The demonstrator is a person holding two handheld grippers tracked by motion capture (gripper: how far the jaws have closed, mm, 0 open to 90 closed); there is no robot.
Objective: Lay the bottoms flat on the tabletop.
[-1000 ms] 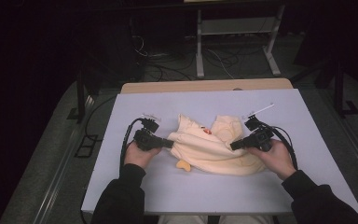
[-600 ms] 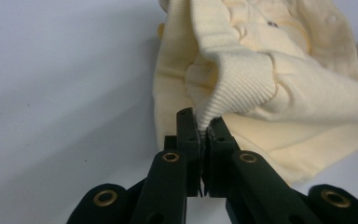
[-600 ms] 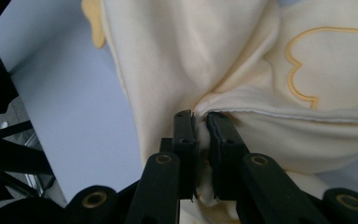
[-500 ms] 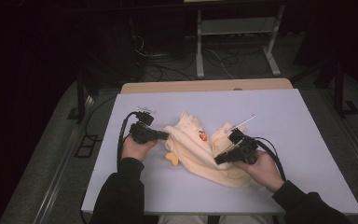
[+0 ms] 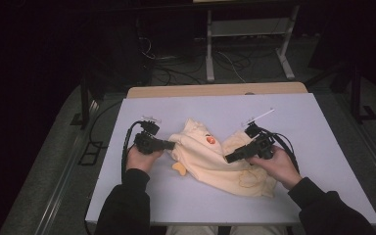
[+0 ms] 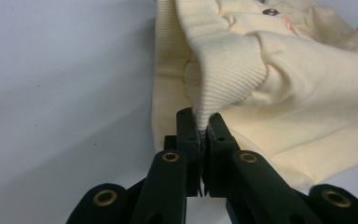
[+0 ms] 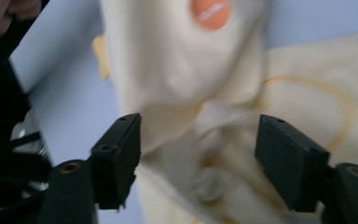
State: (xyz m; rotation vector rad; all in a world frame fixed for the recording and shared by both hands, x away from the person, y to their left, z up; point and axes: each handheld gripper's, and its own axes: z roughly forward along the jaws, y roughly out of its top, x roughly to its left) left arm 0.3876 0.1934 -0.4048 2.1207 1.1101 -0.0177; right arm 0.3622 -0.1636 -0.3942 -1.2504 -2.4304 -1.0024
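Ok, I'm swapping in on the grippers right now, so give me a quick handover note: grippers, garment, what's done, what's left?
Left gripper: jaws shut on the ribbed cuff of the cream garment.
Right gripper: jaws have just been opening; they stand apart over the cloth, gripping nothing.
Garment: bunched mid-table, orange patch facing up.
Done: one fold brought inward and let go, it seems.
Left: probably regrip with the right, finish folding and flatten.

White table (image 5: 323,147), metal stand (image 5: 247,34) (behind), floor cables (image 5: 225,61)
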